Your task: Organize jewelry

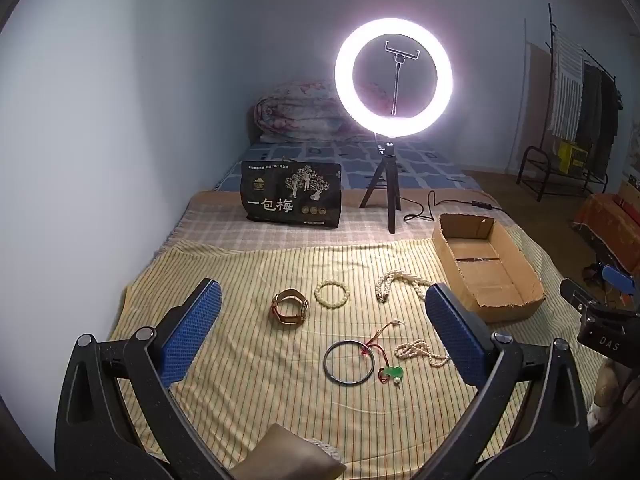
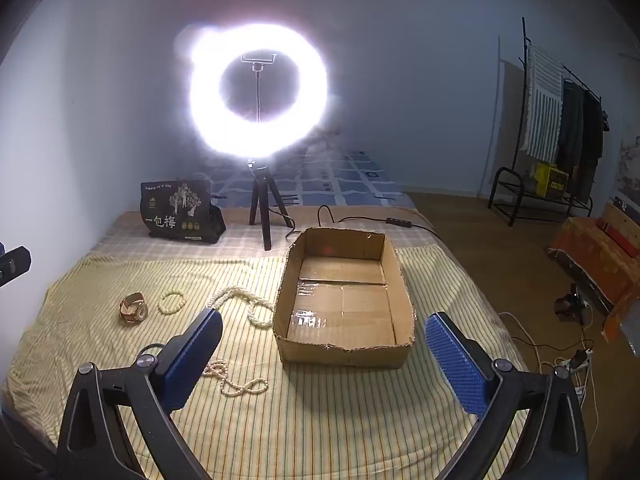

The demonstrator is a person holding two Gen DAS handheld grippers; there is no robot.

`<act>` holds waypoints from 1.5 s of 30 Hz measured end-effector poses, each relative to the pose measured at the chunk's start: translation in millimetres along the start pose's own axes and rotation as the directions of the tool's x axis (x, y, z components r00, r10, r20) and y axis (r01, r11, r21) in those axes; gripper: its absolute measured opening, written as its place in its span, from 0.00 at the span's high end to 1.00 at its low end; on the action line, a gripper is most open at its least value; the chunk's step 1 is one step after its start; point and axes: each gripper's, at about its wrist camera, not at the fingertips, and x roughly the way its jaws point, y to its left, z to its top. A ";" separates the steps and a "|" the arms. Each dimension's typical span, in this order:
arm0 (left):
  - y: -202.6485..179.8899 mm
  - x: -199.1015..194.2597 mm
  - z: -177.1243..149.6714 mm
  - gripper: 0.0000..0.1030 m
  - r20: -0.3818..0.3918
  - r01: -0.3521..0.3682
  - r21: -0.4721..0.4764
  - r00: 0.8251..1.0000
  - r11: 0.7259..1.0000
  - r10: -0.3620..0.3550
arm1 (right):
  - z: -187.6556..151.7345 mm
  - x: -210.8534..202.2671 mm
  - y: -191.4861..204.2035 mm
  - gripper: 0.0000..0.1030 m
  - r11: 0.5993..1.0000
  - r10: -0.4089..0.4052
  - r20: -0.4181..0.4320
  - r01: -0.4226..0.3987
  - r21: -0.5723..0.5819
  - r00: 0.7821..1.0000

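Left gripper (image 1: pixel 322 320) and right gripper (image 2: pixel 324 344) are hovering fully spread above the striped cloth (image 1: pixel 248 272), gripping nothing, touching nothing.

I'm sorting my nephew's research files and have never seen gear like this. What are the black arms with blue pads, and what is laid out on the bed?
Those are hand-held tongs, one in each of a person's hands, each carrying a camera that looks along its blue pads. One picture is from the left tongs, the other from the right tongs. Both stand wide open and hold nothing.

On the striped cloth lie a watch, a bead bracelet, a thick pearl necklace, a thinner pearl strand, a dark bangle and a green pendant on red cord. The empty cardboard box sits to their right, a ring light behind.
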 end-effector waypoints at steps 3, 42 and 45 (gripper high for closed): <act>0.6 0.0 -0.6 0.00 0.002 0.003 0.013 1.000 1.000 -0.003 | -0.2 -0.1 0.3 0.00 1.000 -0.004 0.001 0.004 -0.001 1.000; -5.8 -13.7 14.5 0.00 0.040 -0.020 0.030 0.999 0.999 0.018 | 2.1 -1.5 -1.6 0.00 1.000 -0.007 0.007 0.007 0.002 1.000; -5.7 -13.9 15.2 0.00 0.041 -0.021 0.029 0.999 0.999 0.020 | 1.8 -1.6 -1.7 0.00 1.000 -0.006 0.008 0.006 0.001 1.000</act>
